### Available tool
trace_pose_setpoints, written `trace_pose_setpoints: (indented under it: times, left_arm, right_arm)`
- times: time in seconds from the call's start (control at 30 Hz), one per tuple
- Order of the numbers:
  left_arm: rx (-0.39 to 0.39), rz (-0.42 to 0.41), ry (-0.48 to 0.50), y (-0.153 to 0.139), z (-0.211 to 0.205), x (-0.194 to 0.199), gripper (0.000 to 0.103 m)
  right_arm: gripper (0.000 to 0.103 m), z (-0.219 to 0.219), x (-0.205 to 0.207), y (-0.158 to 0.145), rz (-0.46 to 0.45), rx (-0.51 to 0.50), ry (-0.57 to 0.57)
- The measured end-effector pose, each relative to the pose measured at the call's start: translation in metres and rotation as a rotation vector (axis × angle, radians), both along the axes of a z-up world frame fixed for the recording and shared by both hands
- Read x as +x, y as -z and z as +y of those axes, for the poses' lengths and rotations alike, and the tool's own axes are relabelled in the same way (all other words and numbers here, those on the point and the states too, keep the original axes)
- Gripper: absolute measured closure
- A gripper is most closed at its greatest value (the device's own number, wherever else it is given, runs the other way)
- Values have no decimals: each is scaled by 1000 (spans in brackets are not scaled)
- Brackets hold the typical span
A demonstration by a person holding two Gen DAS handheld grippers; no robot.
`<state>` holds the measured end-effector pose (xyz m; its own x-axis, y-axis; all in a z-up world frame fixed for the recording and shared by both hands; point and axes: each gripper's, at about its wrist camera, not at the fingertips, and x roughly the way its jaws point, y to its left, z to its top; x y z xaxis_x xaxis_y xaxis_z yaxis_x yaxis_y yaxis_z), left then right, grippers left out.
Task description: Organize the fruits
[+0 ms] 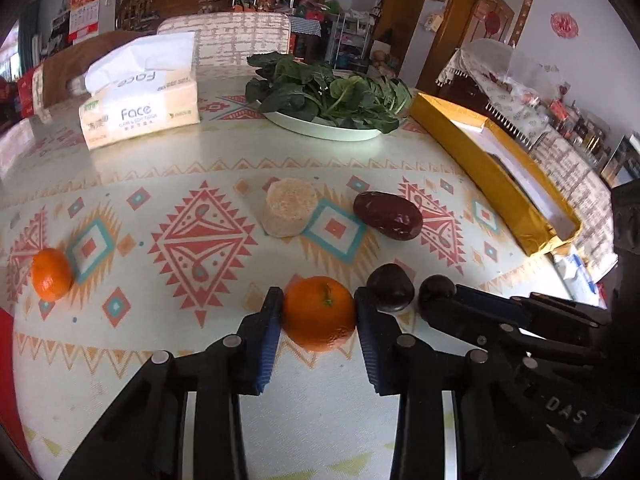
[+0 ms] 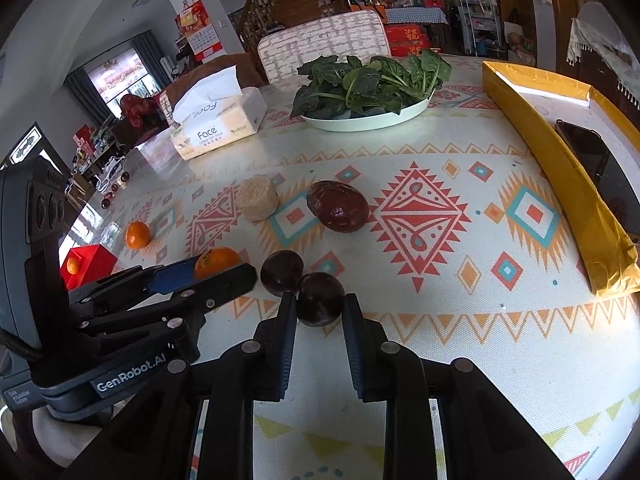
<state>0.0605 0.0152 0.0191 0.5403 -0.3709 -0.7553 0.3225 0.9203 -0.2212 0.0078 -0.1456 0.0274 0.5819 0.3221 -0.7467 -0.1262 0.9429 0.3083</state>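
Observation:
An orange (image 1: 320,312) rests on the patterned tablecloth (image 1: 200,420) between the blue pads of my left gripper (image 1: 319,300), which is shut on it. My right gripper (image 2: 320,300) is shut on a dark round fruit (image 2: 320,298), also low on the cloth. A second dark round fruit (image 2: 282,273) touches the held one on its left. Farther back lie a large dark red oval fruit (image 2: 338,206) and a beige round cake (image 2: 258,197). Another orange (image 1: 52,274) sits far to the left.
A red box (image 2: 86,264) holding a small orange stands at the left table edge. At the back are a tissue pack (image 1: 140,112) and a plate of spinach (image 1: 328,96). A gold box (image 2: 560,168) with a phone inside runs along the right side.

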Motion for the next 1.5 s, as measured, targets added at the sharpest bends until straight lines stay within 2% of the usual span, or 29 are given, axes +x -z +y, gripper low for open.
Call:
trace_pose_setpoints:
  times: [0.37, 0.53, 0.67, 0.8, 1.07, 1.3, 1.5]
  left_arm:
    - [-89, -40, -102, -23, 41, -45, 68]
    - [-158, -36, -179, -26, 72, -72, 68]
    - [-166, -27, -224, -24, 90, -88, 68]
    - [-182, -60, -239, -36, 110, -109, 68]
    - [-219, -149, -377, -61, 197, -153, 68]
    - [-248, -166, -544, -54, 278, -184, 68]
    - [-288, -154, -609, -44, 312, -194, 68]
  right_arm:
    - [78, -3, -2, -3, -19, 44, 3]
    - [78, -6, -3, -1, -24, 59, 26]
    - [78, -10, -5, -2, -37, 72, 51]
    - [78, -11, -9, -5, -58, 66, 75]
    - [78, -19, -39, -17, -67, 137, 109]
    - [78, -31, -73, -26, -78, 174, 145]
    - [78, -8, -82, -35, -74, 168, 96]
